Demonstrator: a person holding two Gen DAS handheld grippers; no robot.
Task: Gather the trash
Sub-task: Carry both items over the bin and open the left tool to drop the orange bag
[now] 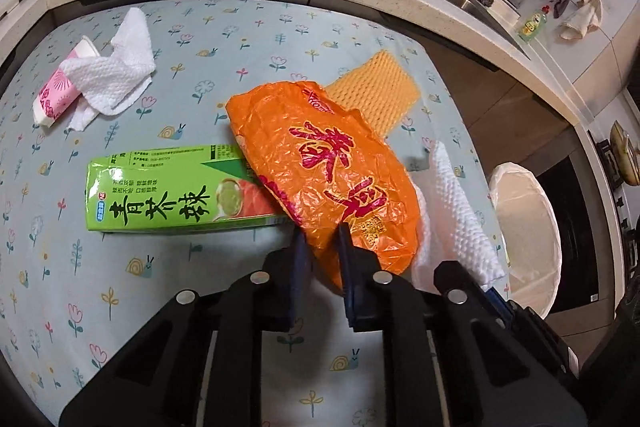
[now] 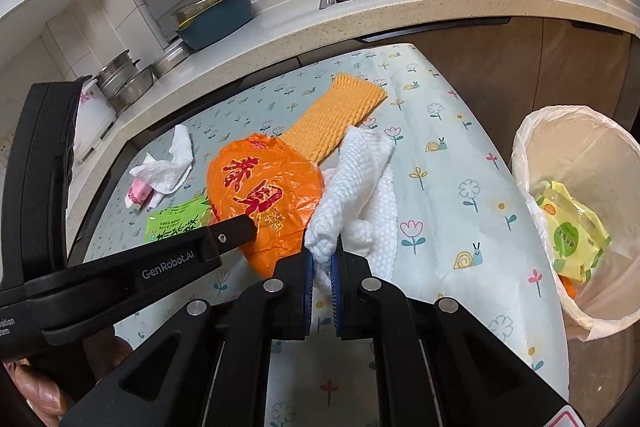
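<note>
An orange plastic bag (image 1: 320,179) with red characters is lying crumpled mid-counter, overlapping a green carton (image 1: 168,191) lying flat and a yellow foam net sleeve (image 1: 376,91). A white paper towel (image 2: 352,187) is bunching just right of the bag. Another towel (image 1: 112,79) is draping over a pink wrapper (image 1: 56,95).

A table with pale blue flower-printed cloth (image 1: 248,39) carries a green carton (image 1: 168,191), orange plastic bag (image 1: 320,163), yellow foam net (image 1: 376,91), white paper towels (image 1: 116,75).
</note>
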